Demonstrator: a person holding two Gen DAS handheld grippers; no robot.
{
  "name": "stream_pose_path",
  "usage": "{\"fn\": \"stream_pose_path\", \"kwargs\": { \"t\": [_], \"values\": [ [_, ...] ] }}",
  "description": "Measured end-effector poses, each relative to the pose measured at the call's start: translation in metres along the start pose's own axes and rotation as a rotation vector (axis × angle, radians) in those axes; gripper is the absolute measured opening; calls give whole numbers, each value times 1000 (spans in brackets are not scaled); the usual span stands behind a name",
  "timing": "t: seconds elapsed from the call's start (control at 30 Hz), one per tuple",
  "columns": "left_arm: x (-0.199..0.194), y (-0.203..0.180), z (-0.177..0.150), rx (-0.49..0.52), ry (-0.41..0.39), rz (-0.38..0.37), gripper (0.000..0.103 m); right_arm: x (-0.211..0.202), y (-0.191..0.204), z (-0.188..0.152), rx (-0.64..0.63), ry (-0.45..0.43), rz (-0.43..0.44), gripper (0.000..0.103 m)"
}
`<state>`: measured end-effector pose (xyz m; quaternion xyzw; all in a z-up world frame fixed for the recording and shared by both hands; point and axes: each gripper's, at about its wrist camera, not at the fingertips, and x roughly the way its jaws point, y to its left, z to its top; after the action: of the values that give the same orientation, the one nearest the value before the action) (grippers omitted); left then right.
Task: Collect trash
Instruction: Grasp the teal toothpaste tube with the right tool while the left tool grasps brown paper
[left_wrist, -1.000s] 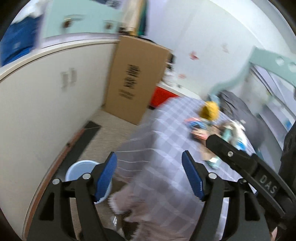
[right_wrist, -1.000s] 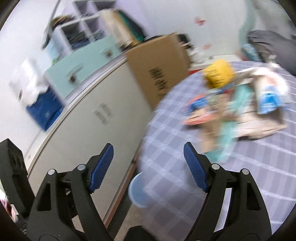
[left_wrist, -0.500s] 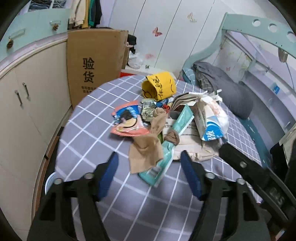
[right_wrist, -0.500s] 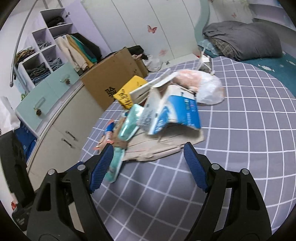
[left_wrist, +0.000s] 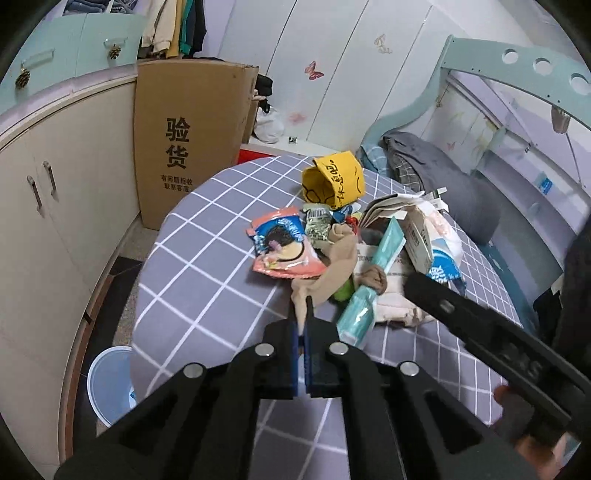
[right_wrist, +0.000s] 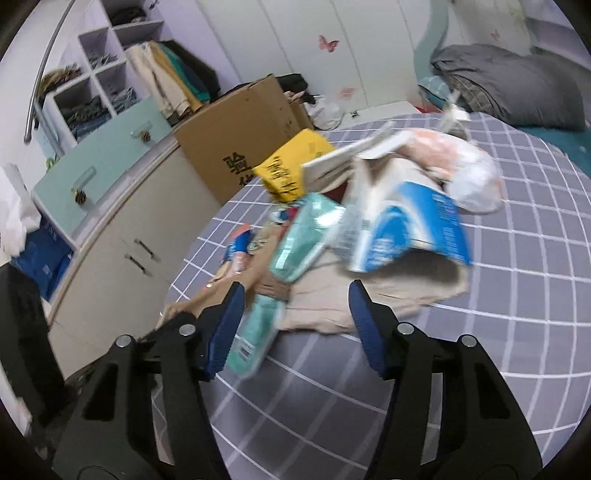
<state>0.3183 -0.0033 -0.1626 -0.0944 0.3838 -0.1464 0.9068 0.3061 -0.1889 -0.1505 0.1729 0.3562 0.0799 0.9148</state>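
A trash pile lies on the round table with a grey checked cloth (left_wrist: 207, 266): a pink cookie wrapper (left_wrist: 282, 245), a yellow paper sleeve (left_wrist: 334, 181), a teal packet (left_wrist: 369, 291), a blue-white carton (left_wrist: 432, 243) and a tan sock (left_wrist: 332, 273). My left gripper (left_wrist: 303, 332) is shut on the near end of the tan sock. My right gripper (right_wrist: 295, 291) hovers at the pile's near edge, its jaws closing. The teal packet (right_wrist: 255, 332) lies between them beside the left pad, with crumpled beige paper (right_wrist: 369, 299) under it. The pads do not press on anything.
A light blue bin (left_wrist: 109, 384) stands on the floor left of the table, by a cream cabinet (left_wrist: 55, 206). A tall cardboard box (left_wrist: 184, 144) leans behind the table. A bed with a grey blanket (left_wrist: 443, 184) is at the right. A white plastic bag (right_wrist: 469, 173) tops the pile.
Both grippers swung from the cabinet side onto the pile and came closer. The left jaws shut on the sock's end. The right jaws have narrowed around the teal packet.
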Motion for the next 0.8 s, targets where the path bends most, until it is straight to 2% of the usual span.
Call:
{"fn": "stream_pose_path", "kwargs": {
  "t": [0.1, 0.2, 0.27, 0.33, 0.53, 0.6, 0.63, 0.8],
  "values": [
    [-2, 6, -3, -1, 0, -12, 2, 14, 16, 3, -45, 19, -40, 54],
    [-1, 12, -2, -10, 5, -24, 2, 34, 20, 6, -63, 38, -125, 41],
    [0, 16, -2, -18, 8, -34, 2, 39, 18, 8, -57, 41, -130, 35],
    [0, 19, -3, -21, 10, -38, 2, 39, 16, 9, -61, 37, -135, 33],
    [1, 20, -4, -33, 11, -54, 2, 45, 22, 10, -114, 74, -184, 33],
    [-1, 18, -6, -32, 10, -63, 2, 43, 22, 8, -128, 70, -190, 28],
    [-3, 16, -5, -28, 8, -68, 2, 40, 20, 7, -124, 63, -182, 22],
    [-24, -2, -4, 6, -27, -105, 2, 13, 7, 3, -85, 22, -130, 22]
  ]
}}
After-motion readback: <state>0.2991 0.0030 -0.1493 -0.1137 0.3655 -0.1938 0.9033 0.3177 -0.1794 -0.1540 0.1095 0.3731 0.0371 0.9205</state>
